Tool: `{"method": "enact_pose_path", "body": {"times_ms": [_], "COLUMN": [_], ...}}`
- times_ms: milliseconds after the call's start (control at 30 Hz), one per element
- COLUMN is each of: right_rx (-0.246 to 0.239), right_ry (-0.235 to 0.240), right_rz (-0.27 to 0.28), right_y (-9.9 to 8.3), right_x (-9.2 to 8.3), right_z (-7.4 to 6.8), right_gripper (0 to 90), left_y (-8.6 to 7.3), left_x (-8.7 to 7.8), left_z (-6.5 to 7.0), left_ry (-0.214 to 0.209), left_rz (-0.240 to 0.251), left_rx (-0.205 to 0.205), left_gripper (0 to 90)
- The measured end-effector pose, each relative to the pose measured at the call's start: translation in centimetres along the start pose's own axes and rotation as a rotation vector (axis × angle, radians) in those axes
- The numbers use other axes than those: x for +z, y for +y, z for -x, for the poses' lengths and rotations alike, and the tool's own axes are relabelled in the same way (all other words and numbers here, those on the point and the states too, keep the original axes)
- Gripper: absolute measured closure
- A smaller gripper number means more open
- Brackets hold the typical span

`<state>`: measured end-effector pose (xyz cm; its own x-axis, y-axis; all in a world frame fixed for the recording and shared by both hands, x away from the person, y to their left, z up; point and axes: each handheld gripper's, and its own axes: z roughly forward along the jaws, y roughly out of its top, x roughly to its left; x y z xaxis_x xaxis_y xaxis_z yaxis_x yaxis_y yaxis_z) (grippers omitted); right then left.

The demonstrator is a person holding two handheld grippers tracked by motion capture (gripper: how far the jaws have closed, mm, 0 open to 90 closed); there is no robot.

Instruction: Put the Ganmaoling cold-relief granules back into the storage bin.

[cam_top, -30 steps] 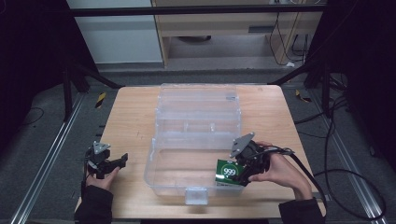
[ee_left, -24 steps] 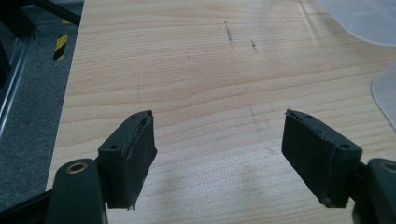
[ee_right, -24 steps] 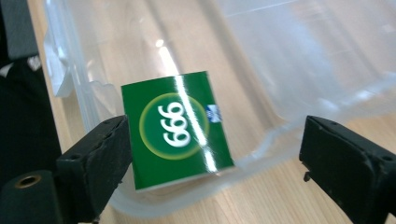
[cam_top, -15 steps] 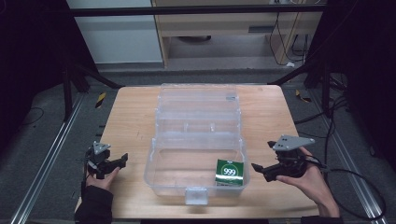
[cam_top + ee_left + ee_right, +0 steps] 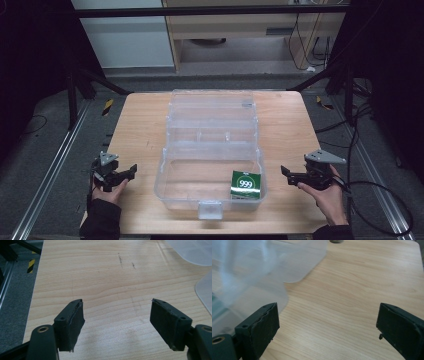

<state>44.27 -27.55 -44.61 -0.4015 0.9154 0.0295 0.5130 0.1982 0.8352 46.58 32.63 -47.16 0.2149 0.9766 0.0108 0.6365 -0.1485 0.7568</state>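
A light wooden counter (image 5: 140, 130) carries a clear plastic box (image 5: 210, 150) that stands open at its middle, its lid laid back toward the far edge and a latch tab at its near wall. Inside the box's near compartment, at the right-hand corner, a small green packet (image 5: 245, 184) printed with "999" leans against the wall. The left gripper (image 5: 131, 171) is held in the person's left hand (image 5: 107, 190) near the counter's near left corner, well apart from the box, with its jaws pointing toward it. In the left gripper view those jaws stand spread wide over bare wood with nothing between them, and a curved corner of the clear plastic shows at the right edge. The right gripper (image 5: 284, 173), held in the right hand (image 5: 327, 197), sits just right of the box, level with the packet. In the right gripper view its jaws are likewise spread wide and empty, the box's translucent wall beside the left one.
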Motion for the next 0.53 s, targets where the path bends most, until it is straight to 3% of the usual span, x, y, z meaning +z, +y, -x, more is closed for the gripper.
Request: {"method": "enact_pose_path", "body": {"times_ms": [67,233,533], "right_rx": [0.046,0.073,0.084], "right_ry": [-0.04,-0.083,-0.133], "right_rz": [0.007,-0.019,-0.064], "right_y": [-1.0,-2.7,-4.4], "right_x": [0.5,1.0,1.4], "right_z": [0.6,2.0,3.5], "right_gripper": [4.7,4.4,4.0], "left_y": [0.0,-0.1,-0.3], "left_x": [0.0,0.1,0.5], "left_z": [0.0,-0.1,-0.2], "left_ry": [-0.001,-0.002,0.0], "left_rz": [-0.002,-0.008,-0.025], "left_rx": [0.001,-0.003,0.004], "left_gripper": [26.9,27.3,25.5]}}
